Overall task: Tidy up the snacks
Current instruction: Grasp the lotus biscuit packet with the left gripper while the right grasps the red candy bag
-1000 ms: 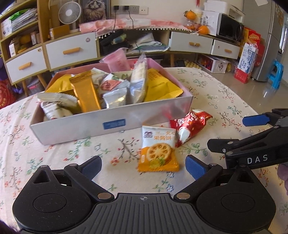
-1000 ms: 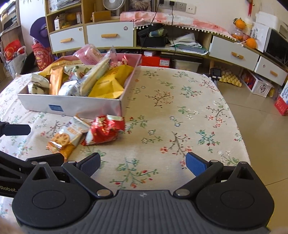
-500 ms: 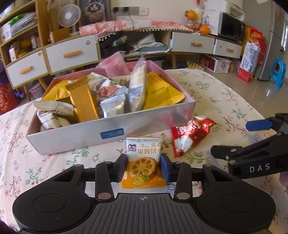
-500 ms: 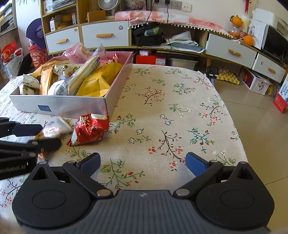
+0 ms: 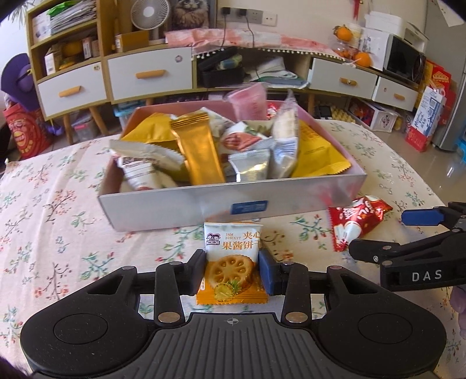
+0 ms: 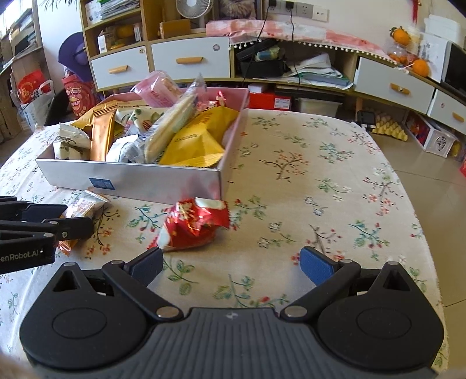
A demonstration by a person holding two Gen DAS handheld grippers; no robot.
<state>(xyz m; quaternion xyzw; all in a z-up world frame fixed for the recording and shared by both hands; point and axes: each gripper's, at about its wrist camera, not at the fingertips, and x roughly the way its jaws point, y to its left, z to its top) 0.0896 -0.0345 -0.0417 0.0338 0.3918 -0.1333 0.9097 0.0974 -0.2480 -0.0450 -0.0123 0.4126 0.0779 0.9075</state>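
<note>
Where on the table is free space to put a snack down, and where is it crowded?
Free: the floral tablecloth right of the silver box. Crowded: the box, heaped with packets, and before it, with the red foil packet and jam biscuit packet.

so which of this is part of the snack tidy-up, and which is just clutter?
Job:
- jam biscuit packet, clamped in left gripper
- red packet, loose on the cloth ahead of the open right gripper
- snack box, already full of packets

Clutter:
- fan
- oranges
- microwave
- drawers
</note>
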